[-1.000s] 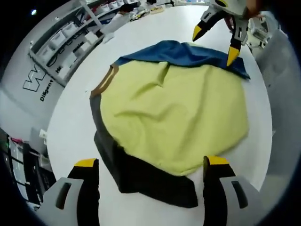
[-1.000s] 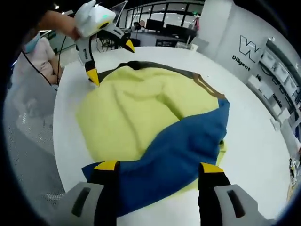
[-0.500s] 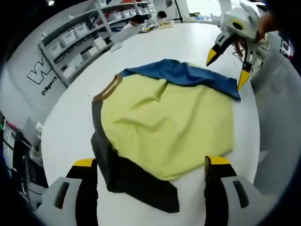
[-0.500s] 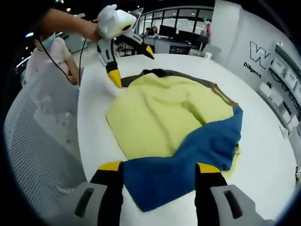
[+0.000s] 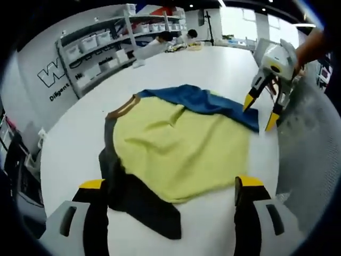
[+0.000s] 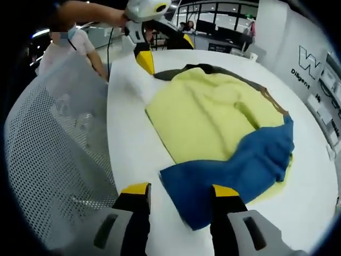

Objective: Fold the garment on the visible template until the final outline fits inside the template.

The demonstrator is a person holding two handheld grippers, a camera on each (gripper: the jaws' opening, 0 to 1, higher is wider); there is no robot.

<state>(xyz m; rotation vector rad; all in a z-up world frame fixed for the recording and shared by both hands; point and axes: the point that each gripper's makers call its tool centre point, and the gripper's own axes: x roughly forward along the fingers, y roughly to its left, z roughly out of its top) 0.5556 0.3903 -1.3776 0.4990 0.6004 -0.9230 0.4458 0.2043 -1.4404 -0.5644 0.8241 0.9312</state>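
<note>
A garment with a yellow body (image 5: pixel 181 146), a blue sleeve (image 5: pixel 213 104) and a dark sleeve (image 5: pixel 141 200) lies flat on the white round table (image 5: pixel 69 138). My left gripper (image 5: pixel 171 185) is open, low over the dark sleeve end, which lies between its jaws. In the right gripper view the left gripper (image 6: pixel 165 50) hovers at the far dark sleeve (image 6: pixel 178 71). My right gripper (image 6: pixel 181 190) is open, its jaws straddling the blue sleeve's end (image 6: pixel 192 197). The left gripper view has the right gripper (image 5: pixel 260 112) at that sleeve's tip, near the table edge.
A white mesh chair back (image 6: pixel 53 138) stands close against the table edge beside my right gripper, and shows again as a chair back (image 5: pixel 309 144). A person (image 6: pixel 69 45) stands behind it. Shelves with bins (image 5: pixel 101 45) line the lettered wall; people sit at a far desk (image 5: pixel 173 37).
Both cameras have drawn back toward the table edges, so the garment looks smaller. The right gripper has slid to the blue sleeve's end and its jaws stand a little narrower.
</note>
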